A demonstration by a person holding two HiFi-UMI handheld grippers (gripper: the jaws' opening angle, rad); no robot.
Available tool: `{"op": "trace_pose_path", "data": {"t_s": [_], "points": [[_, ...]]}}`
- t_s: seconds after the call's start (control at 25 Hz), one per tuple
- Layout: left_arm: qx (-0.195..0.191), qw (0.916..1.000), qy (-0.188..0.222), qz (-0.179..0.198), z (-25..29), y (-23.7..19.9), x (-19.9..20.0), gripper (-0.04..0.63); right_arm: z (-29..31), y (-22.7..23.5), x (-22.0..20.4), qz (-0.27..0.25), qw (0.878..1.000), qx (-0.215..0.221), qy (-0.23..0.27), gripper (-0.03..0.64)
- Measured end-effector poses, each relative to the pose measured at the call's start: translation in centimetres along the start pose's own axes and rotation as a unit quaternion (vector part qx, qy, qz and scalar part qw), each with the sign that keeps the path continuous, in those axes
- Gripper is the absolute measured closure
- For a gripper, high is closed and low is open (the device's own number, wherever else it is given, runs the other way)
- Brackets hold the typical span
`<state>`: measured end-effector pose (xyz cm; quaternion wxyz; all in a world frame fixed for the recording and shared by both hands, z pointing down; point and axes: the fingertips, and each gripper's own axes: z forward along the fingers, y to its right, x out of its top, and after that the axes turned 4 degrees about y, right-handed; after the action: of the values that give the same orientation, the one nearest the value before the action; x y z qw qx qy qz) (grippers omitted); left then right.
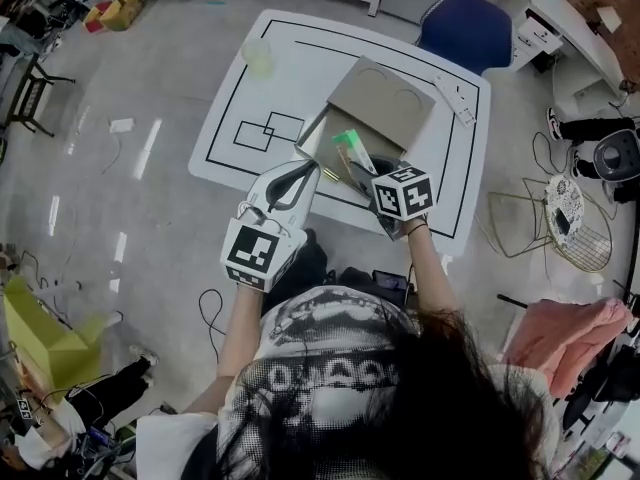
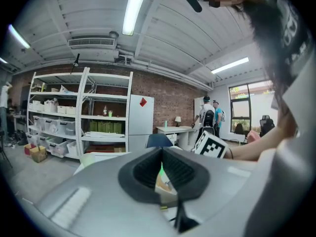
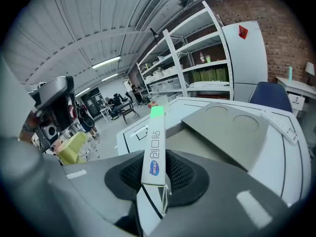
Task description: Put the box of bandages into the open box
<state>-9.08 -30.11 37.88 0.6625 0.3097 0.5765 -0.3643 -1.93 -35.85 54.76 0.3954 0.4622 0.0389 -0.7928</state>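
Head view: the right hand-held gripper [image 1: 368, 173] covers the near end of the box of bandages [image 1: 351, 146]. The inside of the open box [image 1: 385, 103] is largely hidden by its raised flap and both tools. Right gripper view: jaws clamped on the box of bandages, its green end pointing forward over the open box's near rim. Left hand-held gripper [image 2: 162, 154]: empty, jaw tips together, held beside the right one above the table [image 1: 250, 78] edge.

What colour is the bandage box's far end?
Green, on the bandage box; clearest in the right gripper view.
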Motion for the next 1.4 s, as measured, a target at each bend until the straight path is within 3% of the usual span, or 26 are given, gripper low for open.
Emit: {"op": "trace_pose_path", "data": {"t_s": [0.32,0.64,0.84,0.96,1.16,1.4], "points": [[0.005,0.9999,0.000,-0.009,0.0,-2.9,-0.4,0.595,5.6,1.8,-0.8,0.011,0.997,0.019,-0.068,0.520],[0.013,0.9997,0.000,-0.018,-0.7,-4.6,-1.0,0.595,9.3,2.1,-2.9,0.066,0.986,0.059,-0.144,0.520],[0.019,0.9994,0.001,-0.027,-1.2,-5.4,-1.4,0.595,10.4,2.0,-2.8,0.080,0.984,0.068,-0.144,0.518],[0.020,0.9993,-0.001,-0.031,-1.5,-5.6,-1.7,0.595,10.9,2.5,-2.6,0.069,0.987,0.051,-0.133,0.510],[0.018,0.9993,-0.004,-0.034,-1.8,-5.6,-1.8,0.595,11.2,3.6,-2.7,0.028,0.991,0.003,-0.133,0.414],[0.014,0.9993,-0.009,-0.034,-1.9,-5.7,-2.0,0.595,10.9,4.8,-2.6,0.025,0.990,-0.037,-0.130,0.333]]}}
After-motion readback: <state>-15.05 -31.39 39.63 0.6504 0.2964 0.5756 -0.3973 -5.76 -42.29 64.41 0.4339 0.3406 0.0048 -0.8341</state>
